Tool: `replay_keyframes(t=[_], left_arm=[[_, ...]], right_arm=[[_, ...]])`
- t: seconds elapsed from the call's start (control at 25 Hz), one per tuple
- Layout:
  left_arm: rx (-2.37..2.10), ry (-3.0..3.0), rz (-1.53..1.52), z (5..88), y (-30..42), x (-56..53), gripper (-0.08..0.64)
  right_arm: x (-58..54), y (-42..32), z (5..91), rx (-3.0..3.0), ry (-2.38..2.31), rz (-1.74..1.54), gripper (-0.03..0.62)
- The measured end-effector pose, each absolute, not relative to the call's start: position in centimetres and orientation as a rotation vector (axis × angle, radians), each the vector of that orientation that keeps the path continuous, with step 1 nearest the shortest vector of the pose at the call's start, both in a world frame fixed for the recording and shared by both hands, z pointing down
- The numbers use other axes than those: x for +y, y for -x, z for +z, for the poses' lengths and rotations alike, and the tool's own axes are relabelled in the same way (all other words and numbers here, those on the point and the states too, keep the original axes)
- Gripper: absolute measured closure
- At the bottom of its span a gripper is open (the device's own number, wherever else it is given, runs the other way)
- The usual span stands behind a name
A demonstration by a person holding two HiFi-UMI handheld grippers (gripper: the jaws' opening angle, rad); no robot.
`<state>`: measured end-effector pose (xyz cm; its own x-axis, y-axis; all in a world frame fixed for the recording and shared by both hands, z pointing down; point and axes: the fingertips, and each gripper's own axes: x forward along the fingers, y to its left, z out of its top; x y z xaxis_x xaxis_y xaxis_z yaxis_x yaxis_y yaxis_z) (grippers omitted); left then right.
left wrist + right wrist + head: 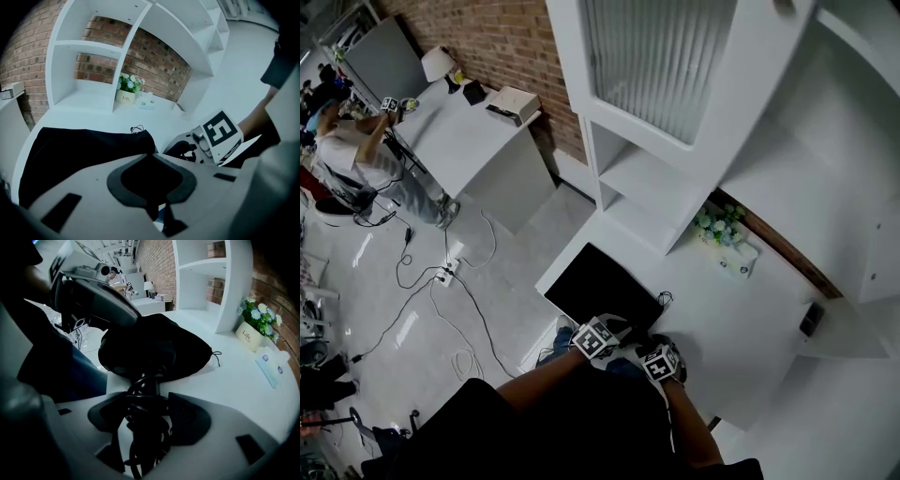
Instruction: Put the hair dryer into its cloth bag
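A black cloth bag [600, 286] lies on the white table [712, 347] just ahead of both grippers. My left gripper [617, 326] is at the bag's near edge, and in the left gripper view its jaws [149, 157] are shut on a fold of the bag [79, 145]. My right gripper [645, 345] stands beside it on the right. Its wide jaws [147, 397] are shut on the hair dryer's handle [145, 427], which has its black cord coiled around it. The dryer's head is hidden inside the bag's mouth [154, 348].
A small flower pot [717, 225] and a white box [736, 262] stand at the table's back by the white shelf unit [647, 187]. Cables [441, 277] trail over the floor to the left. A person [356, 150] works at another white table far left.
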<state>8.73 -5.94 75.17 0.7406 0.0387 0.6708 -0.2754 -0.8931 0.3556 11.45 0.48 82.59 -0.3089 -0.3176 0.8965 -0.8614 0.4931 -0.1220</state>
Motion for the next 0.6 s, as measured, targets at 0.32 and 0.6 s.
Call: replay_keyframes(t=[0.32, 0.6], left_arm=[[-0.203, -2.571, 0.899, 72.6, -8.7, -6.5, 0.52], [-0.29, -2.597, 0.835, 71.8, -9.5, -6.4, 0.52]], right_arm=[[0.2, -13.3, 81.6, -1.88, -1.156, 0.852, 0.311], [-2.4, -13.5, 80.6, -1.875, -1.109, 0.771, 0.311]])
